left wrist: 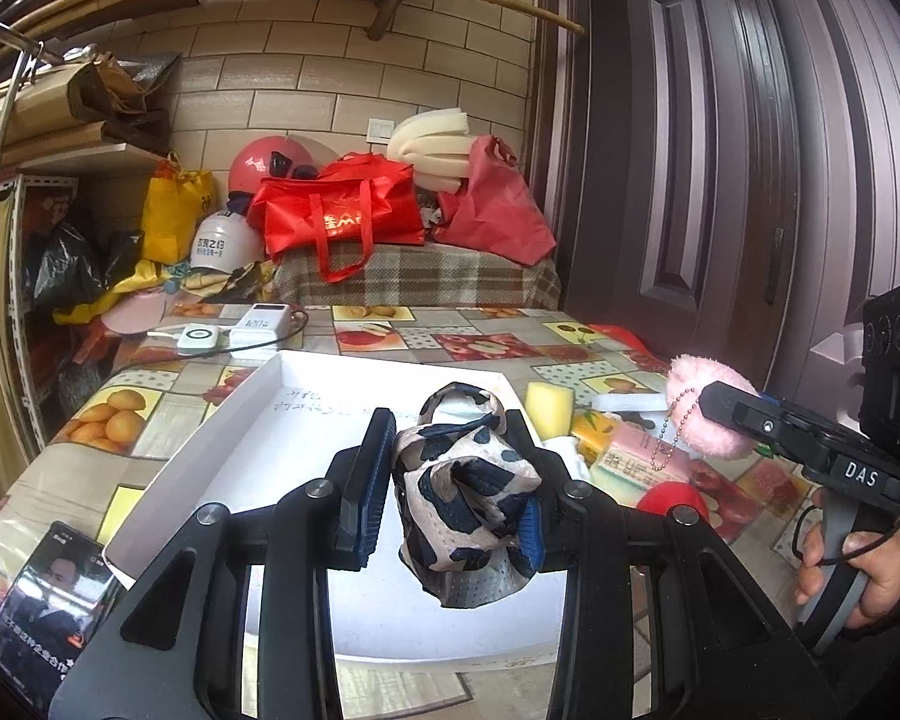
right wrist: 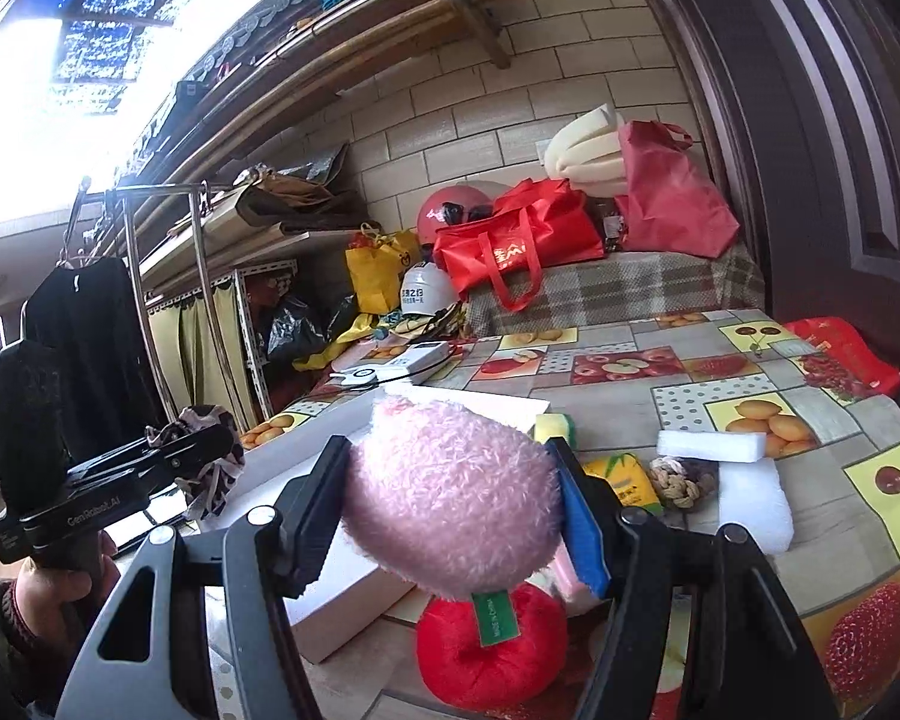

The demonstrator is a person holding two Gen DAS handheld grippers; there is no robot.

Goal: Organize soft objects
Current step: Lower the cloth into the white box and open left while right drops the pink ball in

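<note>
While the left claw [left wrist: 450, 480] grips a spotted scrunchie [left wrist: 465, 480] — the right claw [right wrist: 456, 498] clamps a pink plush [right wrist: 450, 492].

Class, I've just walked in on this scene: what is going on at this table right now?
A person holds a gripper in each hand and is sorting soft things. The left gripper is shut on a black-and-cream patterned cloth, held above the open white box. The right gripper is shut on a fluffy pink plush, held over a red plush on the table. A yellow sponge, white foam blocks and a knotted rope ball lie on the fruit-print tablecloth.
</note>
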